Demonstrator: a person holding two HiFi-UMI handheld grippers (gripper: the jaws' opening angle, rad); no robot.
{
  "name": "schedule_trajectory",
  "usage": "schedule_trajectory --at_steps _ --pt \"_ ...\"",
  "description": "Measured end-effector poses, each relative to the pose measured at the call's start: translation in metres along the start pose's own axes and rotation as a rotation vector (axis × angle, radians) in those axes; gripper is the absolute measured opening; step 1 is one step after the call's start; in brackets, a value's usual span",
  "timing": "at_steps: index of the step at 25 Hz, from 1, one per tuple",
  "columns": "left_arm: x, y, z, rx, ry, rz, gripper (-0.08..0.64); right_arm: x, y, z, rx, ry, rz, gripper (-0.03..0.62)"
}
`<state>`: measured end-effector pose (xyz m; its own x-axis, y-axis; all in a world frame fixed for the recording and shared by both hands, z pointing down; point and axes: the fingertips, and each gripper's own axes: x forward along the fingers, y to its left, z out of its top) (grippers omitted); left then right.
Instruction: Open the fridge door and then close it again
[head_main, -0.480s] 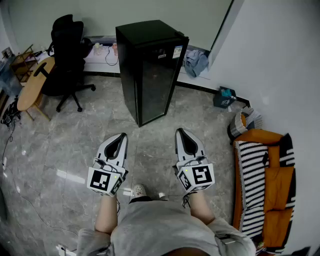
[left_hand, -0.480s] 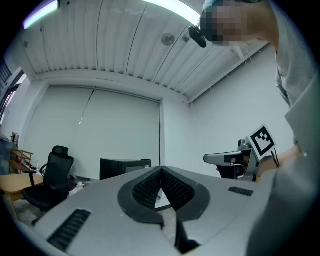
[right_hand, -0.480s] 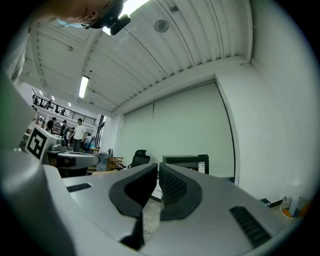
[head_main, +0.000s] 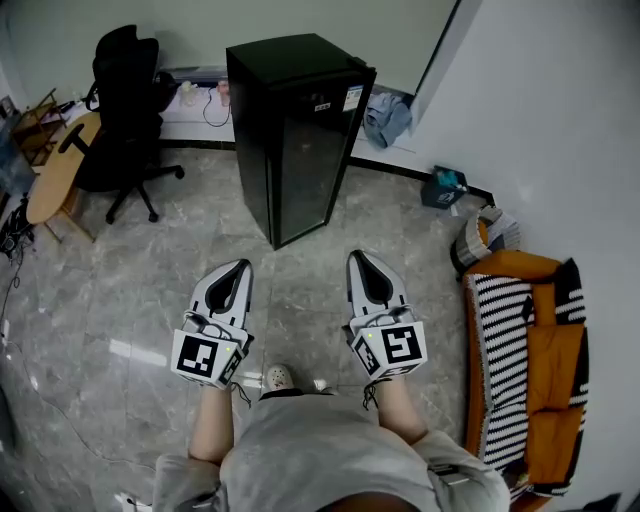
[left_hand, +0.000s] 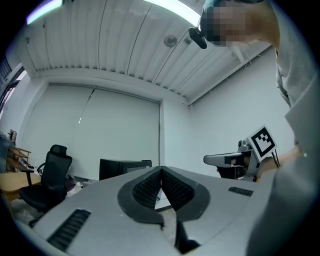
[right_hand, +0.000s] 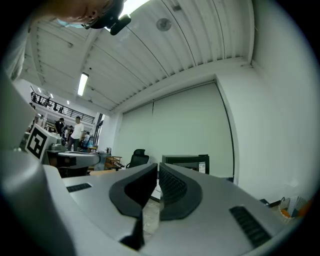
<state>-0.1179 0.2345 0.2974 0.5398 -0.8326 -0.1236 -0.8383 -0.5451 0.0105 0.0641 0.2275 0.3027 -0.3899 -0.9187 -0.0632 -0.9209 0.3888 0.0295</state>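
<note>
A black fridge (head_main: 295, 130) stands on the grey floor ahead of me with its dark door closed. It also shows low in the distance in the left gripper view (left_hand: 122, 167) and in the right gripper view (right_hand: 187, 161). My left gripper (head_main: 240, 268) and right gripper (head_main: 358, 258) are held side by side in front of my body, pointing at the fridge and well short of it. The left gripper (left_hand: 161, 169) has its jaws shut with nothing between them. On the right gripper (right_hand: 156, 166) the jaws are likewise shut and empty.
A black office chair (head_main: 125, 95) and a round wooden table (head_main: 55, 170) stand to the left. An orange and striped sofa (head_main: 525, 350) lines the white wall on the right, with a basket (head_main: 485, 235) and a small box (head_main: 443, 187) nearby. Clothes (head_main: 388, 118) lie behind the fridge.
The head view has shifted slightly, so the fridge, chair and sofa sit a little further left. Both grippers keep the same pose and stay shut.
</note>
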Motion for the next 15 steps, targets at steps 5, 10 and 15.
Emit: schedule_trajectory --at_steps 5,10,15 --pt "0.003 0.018 0.0 0.01 -0.006 -0.024 0.015 0.016 0.004 -0.002 0.013 -0.013 -0.036 0.025" --pt "0.007 0.031 -0.002 0.031 -0.003 -0.055 0.014 0.024 0.009 -0.001 0.01 -0.037 -0.052 0.026" --pt "0.016 0.038 -0.005 0.011 -0.017 -0.053 0.014 0.027 0.003 -0.006 0.002 -0.024 -0.068 0.026"
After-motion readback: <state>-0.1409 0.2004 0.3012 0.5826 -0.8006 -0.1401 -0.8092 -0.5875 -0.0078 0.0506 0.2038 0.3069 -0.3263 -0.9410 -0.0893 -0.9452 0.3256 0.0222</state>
